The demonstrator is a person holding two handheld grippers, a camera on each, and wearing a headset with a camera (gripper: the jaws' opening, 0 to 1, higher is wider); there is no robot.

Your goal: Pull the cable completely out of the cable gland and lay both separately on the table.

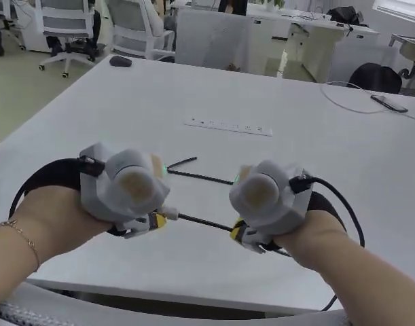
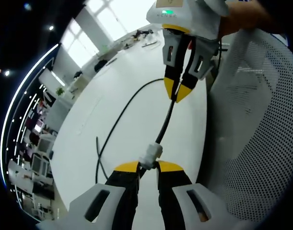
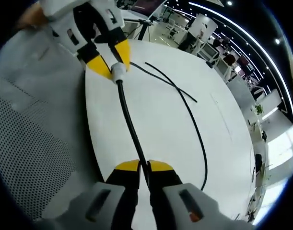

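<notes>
The cable (image 2: 164,125) runs in a straight, taut-looking span from the white cable gland (image 2: 150,154) to the right gripper (image 3: 144,166), then loops away and lies slack across the table (image 1: 295,156). The left gripper (image 2: 148,166) has its yellow-tipped jaws clamped on the gland. The right gripper's jaws are closed on the bare cable, some way along from the gland. Both pieces are held just above the table, near its front edge.

The step in hand appears to be the pull itself. To do it well, the left gripper should hold the gland fixed while the right draws the cable straight along the gland's axis, since a sideways pull would likely make it bind at the mouth. The pull can only be as long as the hands can spread, so the right gripper will probably have to let go, take a new grip close to the gland, and pull again. The left jaws hide the gland's far side, so I cannot tell how much cable is left inside it.

In the head view the two hands sit low and level, with the grippers' tips turned inward to face each other. The wrists are spread to either side and the forearms reach in from the near edge.
</notes>
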